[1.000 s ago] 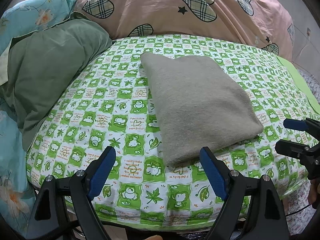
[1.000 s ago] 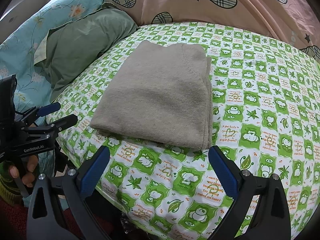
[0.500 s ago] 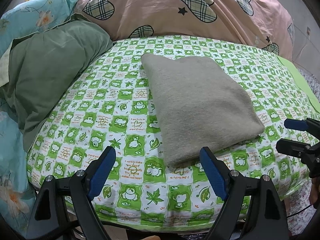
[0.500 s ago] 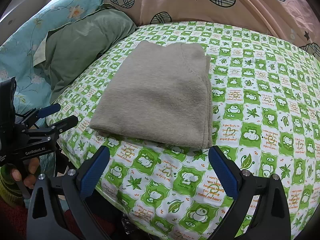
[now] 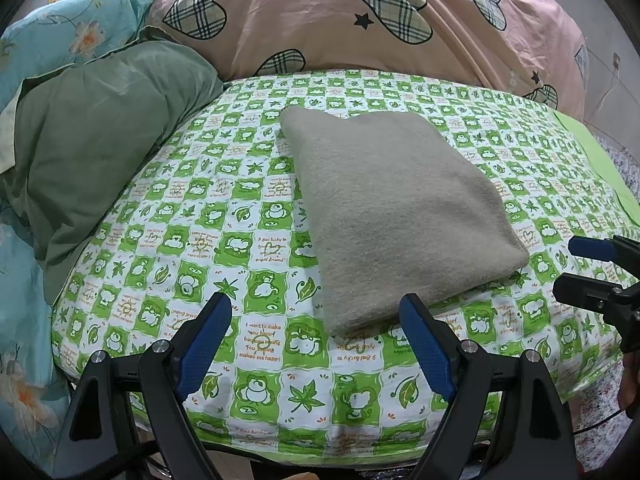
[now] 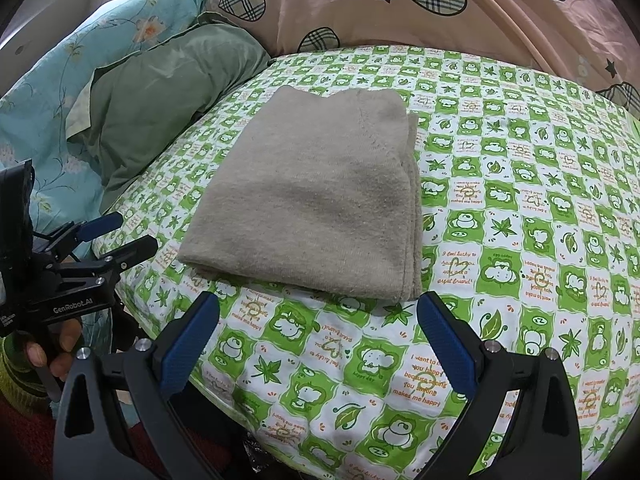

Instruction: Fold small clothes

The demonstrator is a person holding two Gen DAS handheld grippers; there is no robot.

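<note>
A beige knitted garment [image 5: 392,208] [image 6: 316,200] lies folded into a neat rectangle on the green-and-white checked sheet [image 5: 224,240] [image 6: 520,240]. My left gripper [image 5: 316,320] hovers open just short of the garment's near edge, nothing between its blue pads. My right gripper [image 6: 318,320] is also open, close to the garment's near edge, touching nothing. Each gripper shows in the other's view: the right one [image 5: 576,268] at the right edge, the left one [image 6: 116,232] at the left, held by a hand [image 6: 48,356].
A dark green pillow [image 5: 92,152] [image 6: 160,100] lies to the left of the garment. A pink quilt with plaid hearts [image 5: 360,20] [image 6: 400,4] is piled behind. Turquoise flowered bedding [image 5: 24,260] borders the left. The bed's front edge runs just under both grippers.
Both views have barely shifted; the garment lies as it did and both grippers stay open.
</note>
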